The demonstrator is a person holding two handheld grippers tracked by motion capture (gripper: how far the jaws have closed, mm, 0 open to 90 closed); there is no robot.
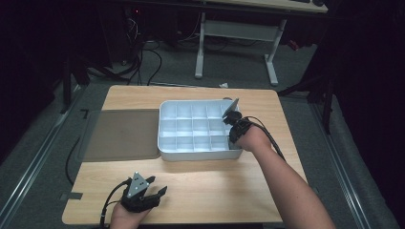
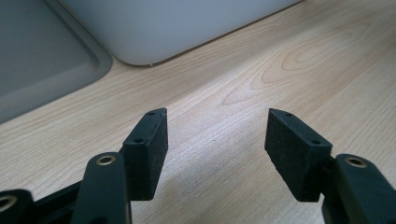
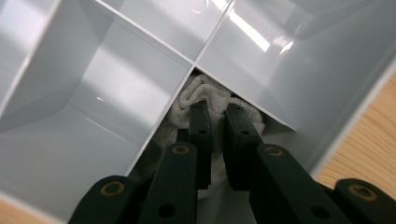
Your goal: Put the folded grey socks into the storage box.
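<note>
The right gripper (image 3: pixel 217 114) held narrow jaws pinched on a crumpled grey-white cloth (image 3: pixel 198 93) inside a right-edge compartment of the white plastic divided tray (image 1: pixel 191 155), while the left gripper (image 2: pixel 217 144) rested wide-jawed and empty on the wooden counter (image 1: pixel 215 191) well in front of that tray.

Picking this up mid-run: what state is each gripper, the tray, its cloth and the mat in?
Left gripper: open, empty, above the table.
Right gripper: shut on grey cloth.
Grey cloth: bunched in a compartment.
White divided tray: upright, open-topped.
Grey mat: flat.

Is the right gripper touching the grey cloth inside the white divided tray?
Touching. The right gripper view shows the right gripper reaching into a compartment of the white divided tray, its jaws nearly shut, pinching a fold of the grey cloth.
</note>
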